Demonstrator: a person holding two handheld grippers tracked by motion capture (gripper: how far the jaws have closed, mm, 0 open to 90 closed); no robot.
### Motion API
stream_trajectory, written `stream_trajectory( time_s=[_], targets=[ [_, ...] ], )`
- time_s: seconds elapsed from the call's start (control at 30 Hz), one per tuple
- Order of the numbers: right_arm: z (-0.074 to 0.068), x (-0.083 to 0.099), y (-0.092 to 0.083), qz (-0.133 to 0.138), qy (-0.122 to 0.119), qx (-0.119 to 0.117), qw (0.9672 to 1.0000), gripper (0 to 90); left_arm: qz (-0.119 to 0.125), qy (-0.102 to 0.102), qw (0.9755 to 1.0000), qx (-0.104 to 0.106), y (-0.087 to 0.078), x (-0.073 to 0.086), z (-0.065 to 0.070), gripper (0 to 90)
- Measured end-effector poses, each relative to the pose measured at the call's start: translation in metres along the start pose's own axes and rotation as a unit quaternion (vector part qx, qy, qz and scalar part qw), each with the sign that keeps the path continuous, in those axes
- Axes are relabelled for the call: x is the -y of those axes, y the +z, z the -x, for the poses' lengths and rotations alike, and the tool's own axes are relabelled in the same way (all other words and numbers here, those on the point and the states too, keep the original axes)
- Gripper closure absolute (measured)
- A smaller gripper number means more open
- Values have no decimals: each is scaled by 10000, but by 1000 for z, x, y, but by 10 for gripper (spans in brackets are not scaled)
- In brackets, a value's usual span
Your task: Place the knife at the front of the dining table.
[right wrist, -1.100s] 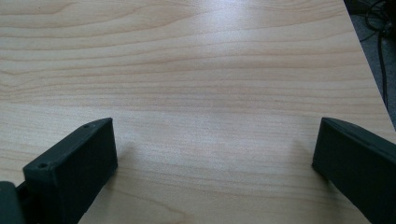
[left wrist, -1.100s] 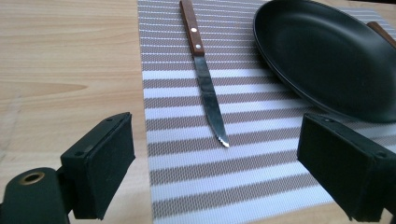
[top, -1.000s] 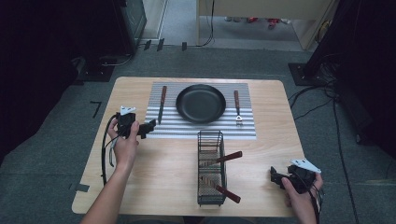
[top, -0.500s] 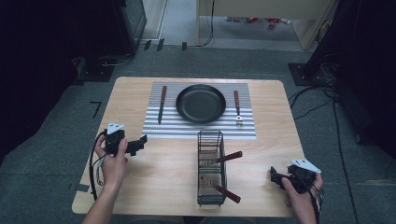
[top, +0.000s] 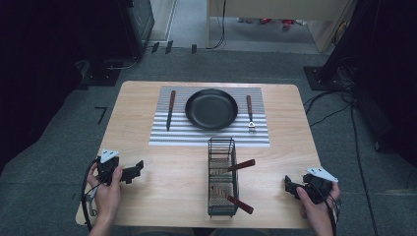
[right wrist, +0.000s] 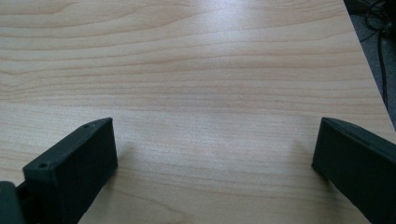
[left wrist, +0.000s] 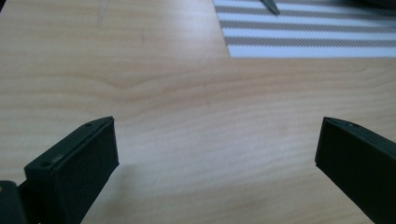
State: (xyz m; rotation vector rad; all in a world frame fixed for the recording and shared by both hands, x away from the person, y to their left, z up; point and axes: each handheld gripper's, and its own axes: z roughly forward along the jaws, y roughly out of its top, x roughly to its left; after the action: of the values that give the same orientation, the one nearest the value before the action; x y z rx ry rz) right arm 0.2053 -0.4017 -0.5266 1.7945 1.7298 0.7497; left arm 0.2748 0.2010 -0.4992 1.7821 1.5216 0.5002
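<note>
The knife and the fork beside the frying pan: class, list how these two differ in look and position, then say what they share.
The knife lies left of the frying pan; the fork lies right of it. The knife looks longer than the fork. The knife ends in a dark blade, the fork in a short pale metal head. Both have reddish-brown handles pointing away from the person and lie on the striped mat.

A frying pan sat on a striped mat, a knife to its left, a fork to its right, a wire basket nearer the person.
</note>
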Motion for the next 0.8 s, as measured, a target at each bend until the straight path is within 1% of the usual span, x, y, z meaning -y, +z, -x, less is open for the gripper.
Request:
stream_trajectory(
  time_s=[0.03, 0.1, 0.13, 0.2, 0.27, 0.3, 0.33, 0.4, 0.43, 0.5, 0.57, 0.6, 0.63, 0.67, 0.7, 0.73, 0.8],
  targets=[
    [0, 0, 0, 1, -2, 1, 10000, 0, -24, -20, 10000, -6, -2, 3, -2, 0],
    [0, 0, 0, 1, -2, 0, 10000, 0, -55, 45, 10000, -61, -5, 8, -6, 0],
    [0, 0, 0, 0, -1, 0, 10000, 0, -54, 73, 9999, -124, -7, 9, -8, 0],
    [0, 0, 0, -2, -2, 2, 10000, 0, -22, 171, 9996, -209, -11, 13, -11, 0],
    [0, 0, 0, -2, -2, 2, 10000, 0, 3, 206, 9994, -276, -14, 17, -15, 0],
    [0, 0, 0, 1, 4, 2, 10000, 0, 1, 223, 9993, -284, -15, 20, -17, 0],
    [0, 0, 0, 1, 3, 2, 10000, 0, -28, 248, 9991, -345, -15, 24, -19, 0],
    [0, 0, 0, 1, 4, 1, 10000, 0, -104, 257, 9990, -344, -13, 28, -21, 0],
    [0, 0, 0, 1, 3, 1, 10000, 0, -146, 260, 9989, -353, -10, 29, -21, 0],
    [0, 0, 0, 1, 4, 1, 10000, 0, -148, 340, 9984, -427, -8, 29, -19, 0],
    [0, 0, 0, 0, -1, 2, 10000, 0, -138, 316, 9986, -411, -6, 28, -16, 0],
    [0, 0, 0, -2, -4, 3, 10000, 0, -144, 313, 9984, -440, -6, 28, -15, 0],
    [0, 0, 0, -1, -1, 2, 10000, 0, -172, 344, 9979, -513, -5, 28, -14, 0],
    [0, 0, 0, 0, -2, 2, 10000, 0, -217, 418, 9970, -618, -3, 28, -11, 0],
    [0, 0, 0, 1, 0, 0, 10000, 0, -257, 518, 9962, -649, -2, 27, -8, 0],
    [0, 0, 0, 0, 6, -1, 10000, 0, -266, 584, 9963, -572, -1, 27, -6, 0],
    [0, 0, 0, -1, 8, -1, 10000, 0, -265, 605, 9963, -545, -1, 27, -6, 0]
  ],
)
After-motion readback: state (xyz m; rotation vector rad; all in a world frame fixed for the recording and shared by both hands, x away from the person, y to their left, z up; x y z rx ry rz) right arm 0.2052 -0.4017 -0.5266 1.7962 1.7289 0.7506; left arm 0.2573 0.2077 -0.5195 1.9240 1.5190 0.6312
